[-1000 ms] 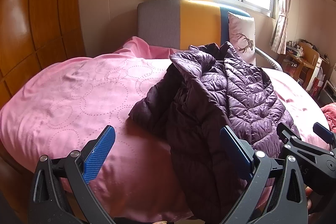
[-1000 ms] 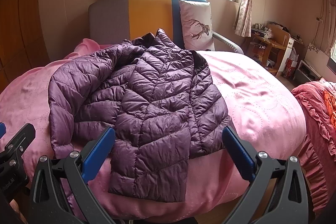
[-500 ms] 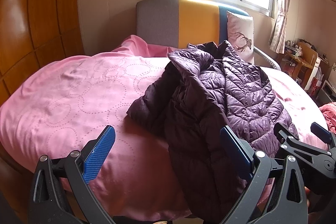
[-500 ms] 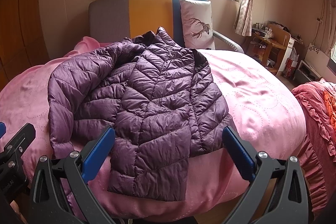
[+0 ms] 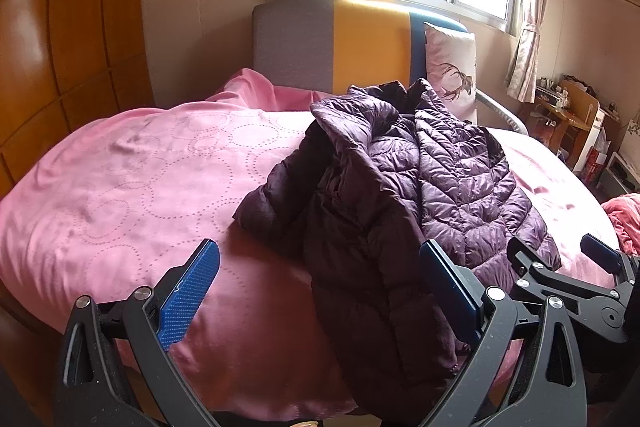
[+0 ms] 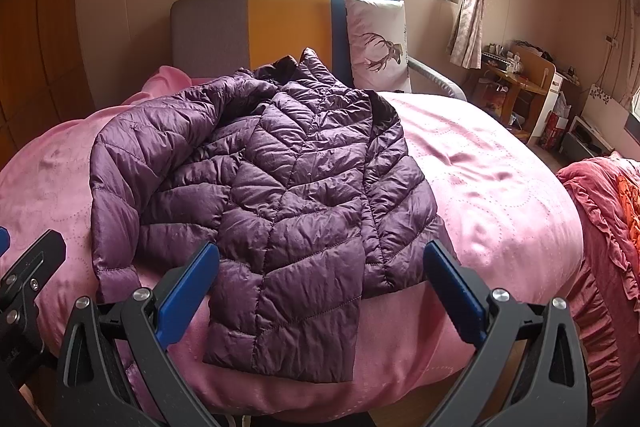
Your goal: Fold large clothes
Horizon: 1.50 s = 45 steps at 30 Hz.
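A purple quilted puffer jacket (image 6: 280,195) lies spread on a pink bed (image 6: 488,211), collar toward the headboard, hem hanging over the near edge. Its left sleeve is folded across the body. In the left wrist view the jacket (image 5: 400,195) lies right of centre. My left gripper (image 5: 320,287) is open and empty at the near bed edge, its right finger over the jacket's hem. My right gripper (image 6: 320,287) is open and empty, hovering over the jacket's lower hem. The right gripper also shows at the left wrist view's right edge (image 5: 568,267).
A grey, yellow and blue headboard (image 6: 288,27) stands at the far side with a deer-print pillow (image 6: 380,43) against it. A wooden wardrobe (image 5: 60,47) is to the left. A cluttered wooden desk (image 6: 520,79) and a red ruffled blanket (image 6: 608,211) are to the right.
Both grippers have drifted slightly; the view shifts a little. The jacket has not moved and both grippers stay open.
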### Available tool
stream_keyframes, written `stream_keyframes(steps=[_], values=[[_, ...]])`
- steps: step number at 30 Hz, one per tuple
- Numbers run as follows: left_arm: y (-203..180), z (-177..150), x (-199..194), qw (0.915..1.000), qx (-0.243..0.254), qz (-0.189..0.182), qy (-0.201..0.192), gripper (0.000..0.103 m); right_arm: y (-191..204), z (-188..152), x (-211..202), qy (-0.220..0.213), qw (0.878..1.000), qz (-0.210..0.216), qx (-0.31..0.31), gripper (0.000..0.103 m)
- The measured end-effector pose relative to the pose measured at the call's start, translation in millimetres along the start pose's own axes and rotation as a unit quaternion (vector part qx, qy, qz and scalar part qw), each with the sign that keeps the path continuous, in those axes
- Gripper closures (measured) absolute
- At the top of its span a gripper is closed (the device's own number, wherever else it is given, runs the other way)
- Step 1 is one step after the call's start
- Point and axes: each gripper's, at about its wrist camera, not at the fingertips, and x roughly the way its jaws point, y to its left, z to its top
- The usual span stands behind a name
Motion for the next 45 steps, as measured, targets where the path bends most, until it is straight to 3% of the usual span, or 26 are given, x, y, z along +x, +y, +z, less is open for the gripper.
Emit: stream_keyframes(steps=[21,28,32,34,37,40,43,45], values=[[-18,2,10,0.9994,0.025,-0.024,0.009,0.004,-5,-5,17,0.022,1.000,-0.001,-0.005,0.002],[-27,2,38,0.9974,0.048,-0.040,0.036,0.006,-38,-11,38,0.054,0.998,0.024,0.027,0.002],[-17,-4,65,0.9941,0.042,-0.054,0.084,0.035,-42,-9,51,0.066,0.996,0.052,0.036,0.006],[-6,-8,78,0.9906,0.031,-0.070,0.113,0.063,-32,-4,60,0.069,0.995,0.062,0.024,0.006],[13,-11,87,0.9887,0.011,-0.075,0.129,0.086,-14,1,80,0.077,0.995,0.068,-0.007,0.006],[42,-7,87,0.9881,-0.021,-0.081,0.130,0.089,11,0,106,0.096,0.992,0.068,-0.053,0.009],[86,2,89,0.9869,-0.066,-0.071,0.129,0.092,23,-2,122,0.108,0.988,0.072,-0.086,0.033],[121,13,92,0.9871,-0.093,-0.047,0.122,0.092,23,1,123,0.099,0.986,0.077,-0.107,0.058]])
